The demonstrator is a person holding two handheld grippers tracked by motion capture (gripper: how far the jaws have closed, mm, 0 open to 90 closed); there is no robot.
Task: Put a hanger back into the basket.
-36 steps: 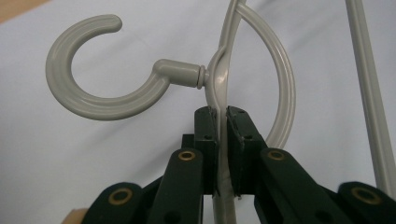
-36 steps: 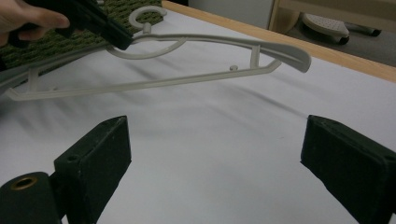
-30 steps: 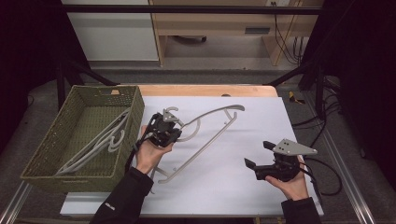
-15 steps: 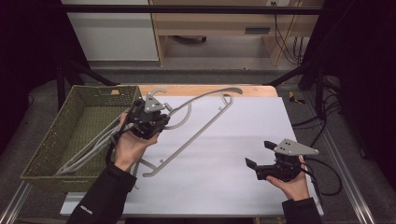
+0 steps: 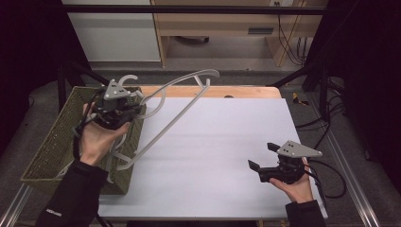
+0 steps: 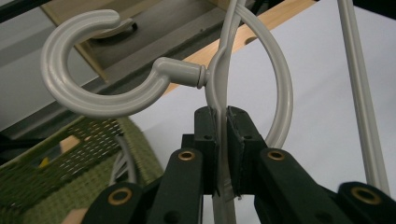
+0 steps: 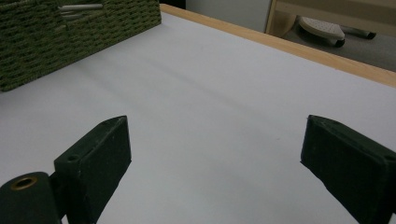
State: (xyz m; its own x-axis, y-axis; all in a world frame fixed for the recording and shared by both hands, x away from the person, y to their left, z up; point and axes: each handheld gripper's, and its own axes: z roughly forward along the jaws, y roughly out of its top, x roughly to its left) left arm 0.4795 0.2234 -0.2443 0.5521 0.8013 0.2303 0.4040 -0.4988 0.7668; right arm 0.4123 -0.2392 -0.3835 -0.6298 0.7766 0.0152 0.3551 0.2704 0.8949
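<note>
While clamped in left gripper (image 6: 222,135), smooth grey plastic hanger (image 6: 140,88), woven green basket (image 5: 56,142).

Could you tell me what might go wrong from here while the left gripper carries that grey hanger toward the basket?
The left gripper pinches only a thin strip of the hanger beside its hook, so the long frame could swing or twist out of the grip. The hanger's low end hangs at the green basket's near wall and might snag there, or tangle with the hangers already inside.
</note>
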